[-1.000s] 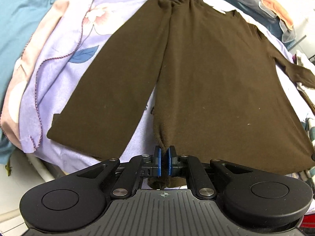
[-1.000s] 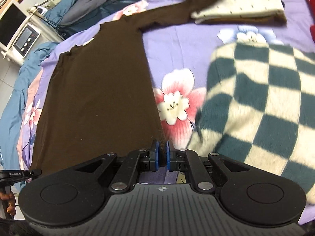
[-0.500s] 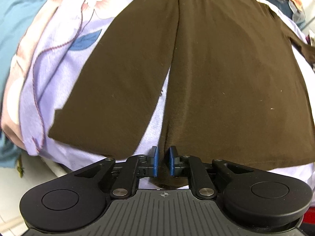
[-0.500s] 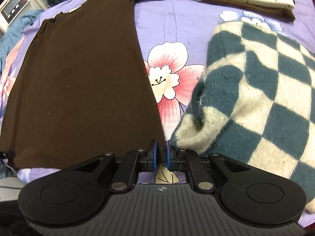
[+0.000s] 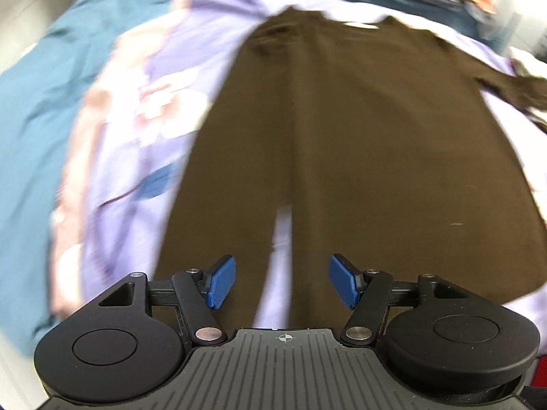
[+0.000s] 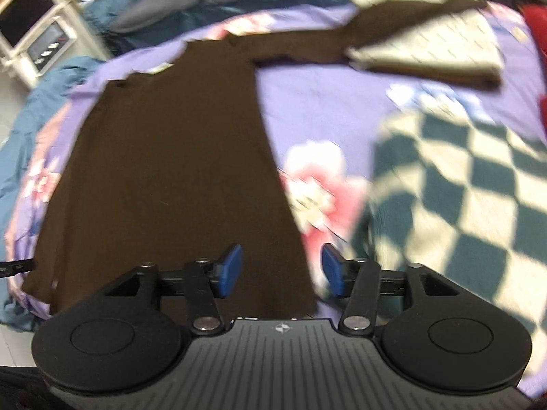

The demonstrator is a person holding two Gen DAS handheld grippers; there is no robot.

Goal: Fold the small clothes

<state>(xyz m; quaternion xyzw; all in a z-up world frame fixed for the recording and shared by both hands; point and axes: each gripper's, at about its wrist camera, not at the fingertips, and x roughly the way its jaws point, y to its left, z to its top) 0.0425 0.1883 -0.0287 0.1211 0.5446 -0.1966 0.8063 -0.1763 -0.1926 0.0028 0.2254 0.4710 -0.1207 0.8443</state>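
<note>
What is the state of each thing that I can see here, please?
Brown shirt: spread flat on the bed, one sleeve lying along its side, not folded yet, released.
Other sleeve: stretched out sideways.
Left gripper: jaws opening, nothing pressed between them.
Right gripper: jaws opening, shirt hem below, not pinched.
Checked blanket: lying in a heap beside the shirt.
Floral bedsheet: spread under everything.

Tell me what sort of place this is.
Most likely a bedroom: a brown long-sleeved top lies spread on a bed under a purple floral sheet, beside a checkered blanket and rumpled blue bedding.
</note>
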